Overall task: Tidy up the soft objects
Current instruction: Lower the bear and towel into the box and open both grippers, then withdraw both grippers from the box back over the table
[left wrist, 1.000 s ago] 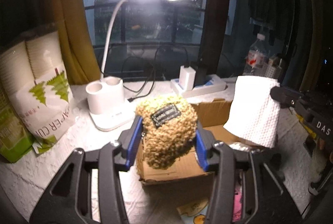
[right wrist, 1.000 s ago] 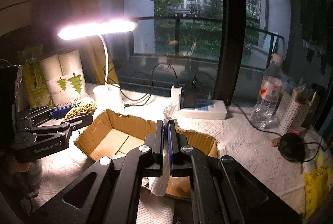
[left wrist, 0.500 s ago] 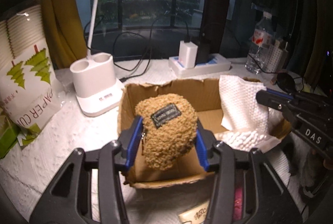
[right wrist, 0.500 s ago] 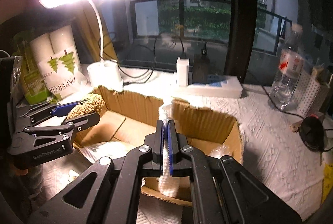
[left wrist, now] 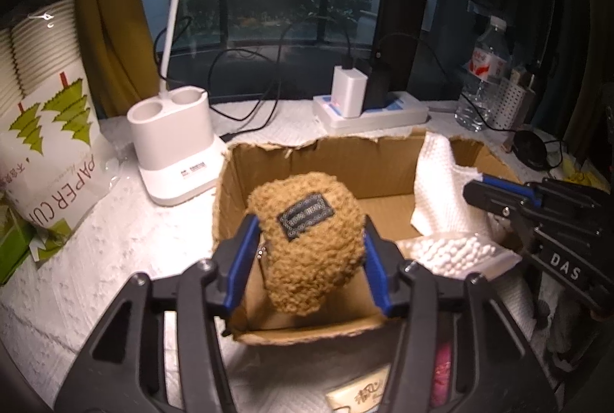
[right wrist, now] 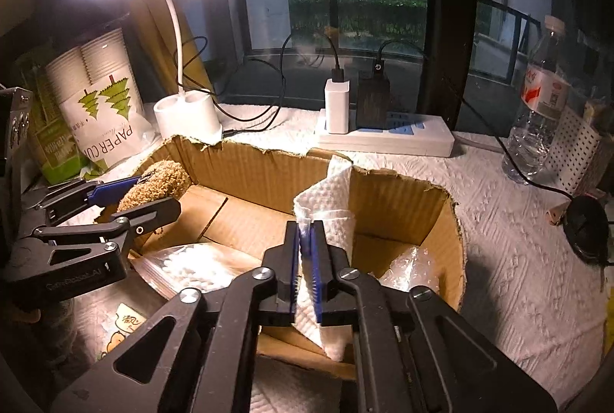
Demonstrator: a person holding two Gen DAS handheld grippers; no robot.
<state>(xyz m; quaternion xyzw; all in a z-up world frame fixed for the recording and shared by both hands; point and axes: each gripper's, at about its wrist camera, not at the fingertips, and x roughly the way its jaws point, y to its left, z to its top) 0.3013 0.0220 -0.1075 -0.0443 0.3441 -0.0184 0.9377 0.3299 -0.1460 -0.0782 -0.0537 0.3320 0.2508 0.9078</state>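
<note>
Both grippers have come down over the box [left wrist: 307,159] since a second ago. Left gripper [left wrist: 307,255] clamps the plush [left wrist: 307,240] above the near-left corner, its length hanging downward; right gripper [right wrist: 305,259] pinches the towel [right wrist: 330,205] above the right half. Only the right view shows crinkled plastic [right wrist: 406,267] inside, beyond the towel.
</note>
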